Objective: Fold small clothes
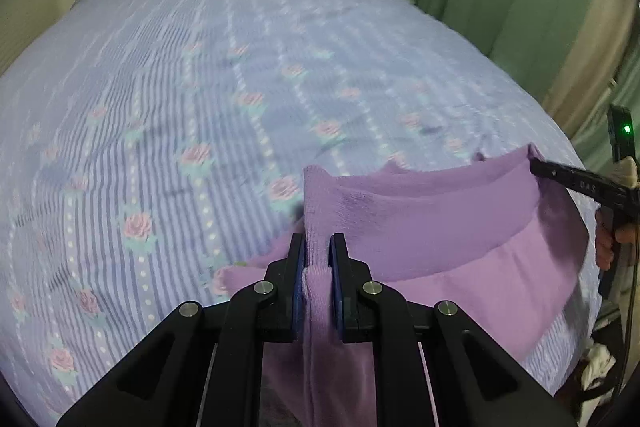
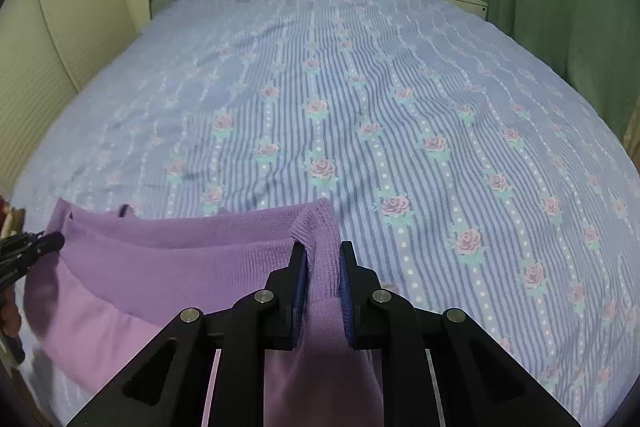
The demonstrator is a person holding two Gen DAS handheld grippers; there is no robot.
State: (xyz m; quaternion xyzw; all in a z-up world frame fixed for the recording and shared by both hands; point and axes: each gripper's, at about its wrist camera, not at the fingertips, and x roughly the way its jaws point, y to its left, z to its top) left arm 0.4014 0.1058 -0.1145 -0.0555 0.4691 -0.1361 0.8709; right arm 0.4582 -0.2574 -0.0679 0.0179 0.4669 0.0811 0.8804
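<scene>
Cloth: a small purple knit garment (image 1: 440, 227) lies low and to the right in the left wrist view, at the near edge of the bed (image 1: 200, 87). Its ribbed band runs across between the two tongs.
Left tongs: the left gripper (image 1: 317, 251) is closed tight on one corner of the band, bottom middle of its view.
Right tongs: the right gripper (image 2: 323, 259) is pinching the other corner, bottom middle of the right wrist view.
Why held so: I think one corner in each tong keeps the band pulled straight, so the cloth can be laid flat before a fold.
Bed: the blue striped sheet with roses has lots of bare room above the cloth, a good spot to fold on.
Hand: part of a hand (image 1: 604, 247) shows at the right edge.
</scene>
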